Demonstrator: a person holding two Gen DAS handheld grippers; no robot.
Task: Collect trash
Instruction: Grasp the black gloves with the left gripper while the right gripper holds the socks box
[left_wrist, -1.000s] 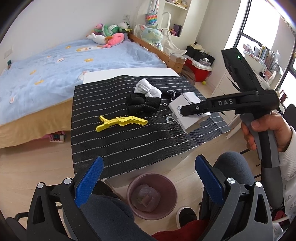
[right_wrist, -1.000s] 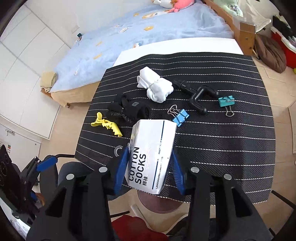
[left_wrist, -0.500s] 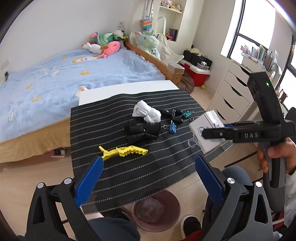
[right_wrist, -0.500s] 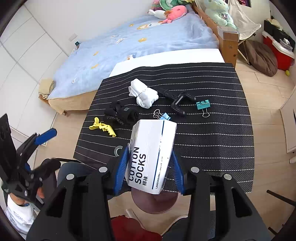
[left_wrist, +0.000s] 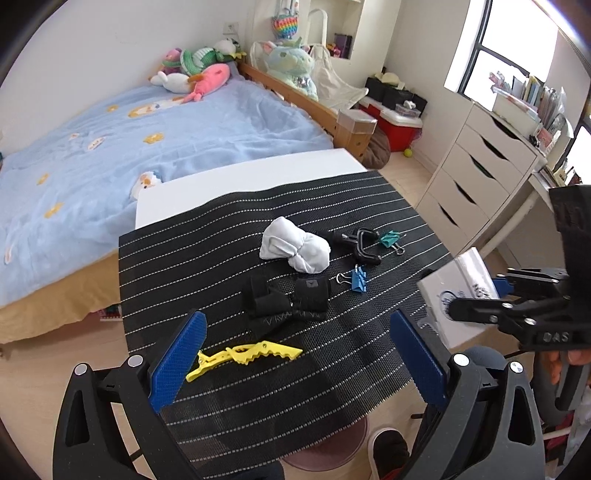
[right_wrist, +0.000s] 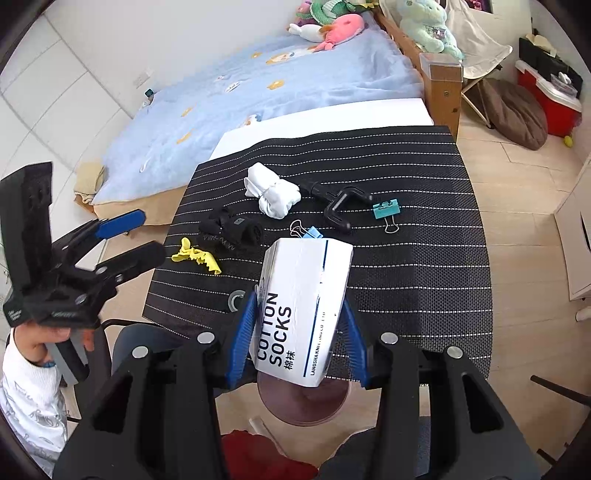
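My right gripper (right_wrist: 297, 341) is shut on a white "COTTON SOCKS" box (right_wrist: 303, 306) and holds it in the air over the near table edge, above the pinkish trash bin (right_wrist: 303, 404) on the floor. The box also shows in the left wrist view (left_wrist: 458, 295), at the right. My left gripper (left_wrist: 295, 354) is open and empty, raised over the near left part of the striped black mat (left_wrist: 221, 266); it shows in the right wrist view (right_wrist: 122, 240) at the left. The bin's rim (left_wrist: 325, 448) peeks out under the table edge.
On the mat lie a yellow hair clip (left_wrist: 243, 356), black socks (left_wrist: 288, 301), white socks (left_wrist: 295, 249), a black clamp (left_wrist: 360, 243), a blue binder clip (left_wrist: 356, 278), a teal binder clip (left_wrist: 389, 240) and a tape roll (right_wrist: 235, 298). A bed (left_wrist: 110, 147) stands behind, drawers (left_wrist: 480, 177) at right.
Both grippers have risen and pulled back from the table. The right one has carried the box from over the mat towards the near edge, above the bin. The left stayed open.
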